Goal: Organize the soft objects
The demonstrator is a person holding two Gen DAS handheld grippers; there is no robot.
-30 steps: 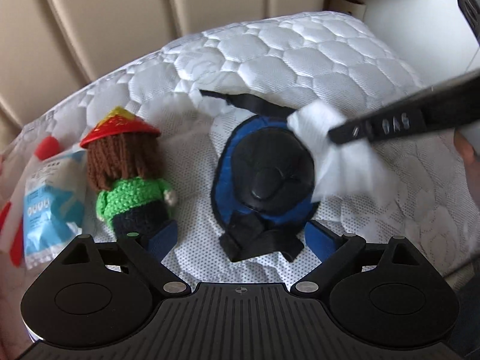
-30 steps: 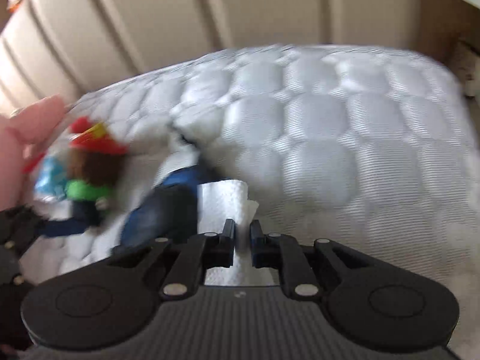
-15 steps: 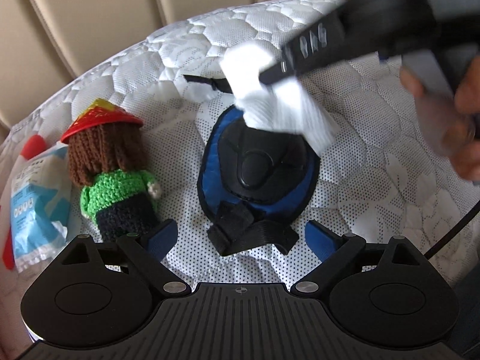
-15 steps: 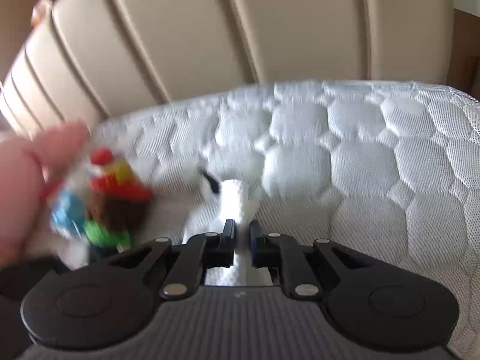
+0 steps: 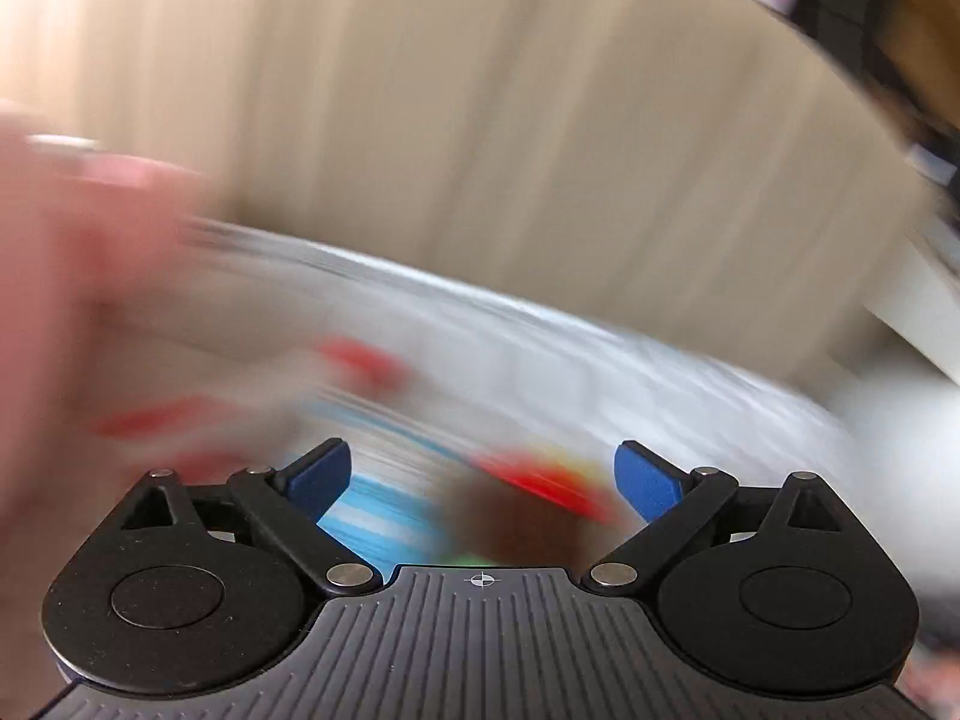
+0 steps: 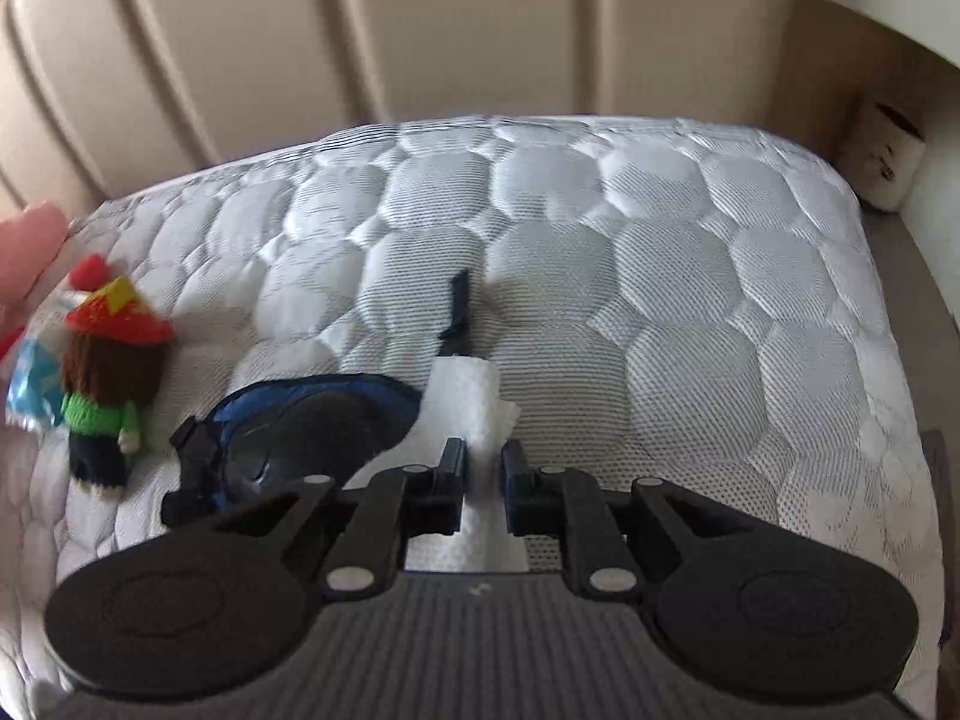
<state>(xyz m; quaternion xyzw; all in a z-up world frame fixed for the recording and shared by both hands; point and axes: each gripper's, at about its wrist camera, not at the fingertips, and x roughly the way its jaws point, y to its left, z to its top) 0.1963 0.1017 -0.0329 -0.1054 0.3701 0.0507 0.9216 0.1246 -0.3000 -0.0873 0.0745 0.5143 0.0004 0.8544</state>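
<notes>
My right gripper [image 6: 483, 468] points down at the quilted bed [image 6: 600, 276]; its jaws are opening, with a white tissue [image 6: 474, 396] still filling the narrow gap between them. The tissue lies against the right edge of a blue and black knee pad [image 6: 306, 420], whose dark strap [image 6: 459, 306] runs up the bed. A knitted doll [image 6: 111, 384] with a red hat lies to the left. The left wrist view is badly blurred: my left gripper [image 5: 483, 480] is open and empty, with the doll [image 5: 504, 516] a brown and red smear beneath it.
A blue and white packet [image 6: 30, 384] and a red item [image 6: 90, 267] lie beside the doll at the bed's left edge. A person's fingertip [image 6: 30, 240] shows there. The padded beige headboard [image 6: 420, 30] stands behind. A white roll [image 6: 882, 162] sits off the bed's far right corner.
My left gripper has swung fast and rolled toward the doll and packet, so its view is now smeared. My right gripper has brought the tissue down next to the knee pad.
</notes>
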